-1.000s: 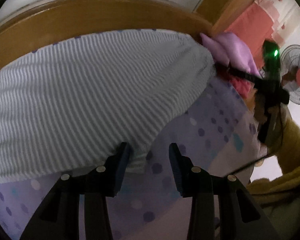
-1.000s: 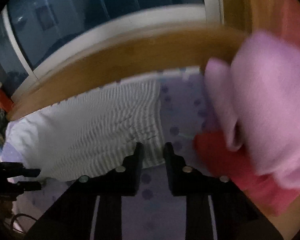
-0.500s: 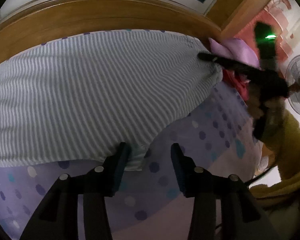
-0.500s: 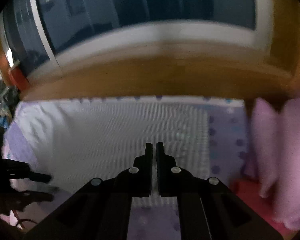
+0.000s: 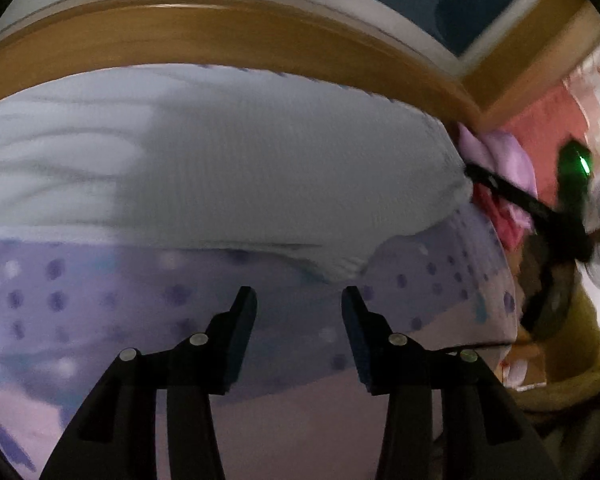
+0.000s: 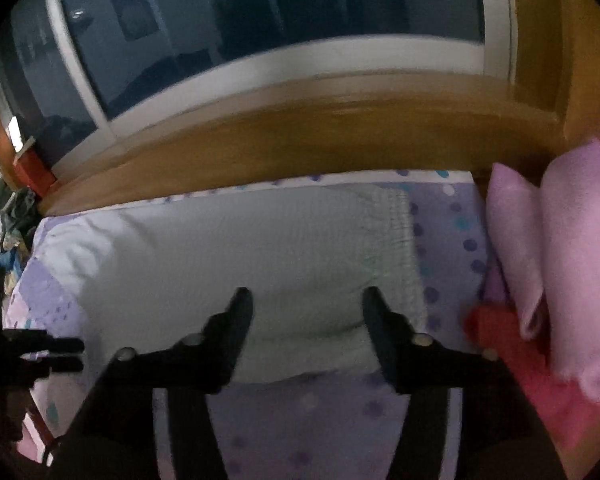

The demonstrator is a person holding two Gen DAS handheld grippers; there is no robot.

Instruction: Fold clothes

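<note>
- Lying flat across the middle of both frames, the pale grey-and-white striped garment [image 5: 260, 184] rests on the lilac dotted bedsheet [image 5: 100, 304], its far edge close under the curved wooden bed frame [image 5: 220, 36].
- Judging by how it lies, one fold looks just laid down and let go; the next move probably calls for choosing fresh edges or corners and closing on them for another fold.
- The left gripper [image 5: 298, 300] hovers low in its frame over bare sheet, just short of the garment's near hem, fingers well apart and empty.
- The right gripper [image 6: 306, 300] is opening, fingers spread above the garment's near portion; nothing is pinched between them.
- At the right of the right wrist view, a pink fleece pile [image 6: 572, 260] sits on red cloth [image 6: 496, 328], beside the garment but apart from it.
- A dark window [image 6: 260, 12] fills the upper frame.
</note>
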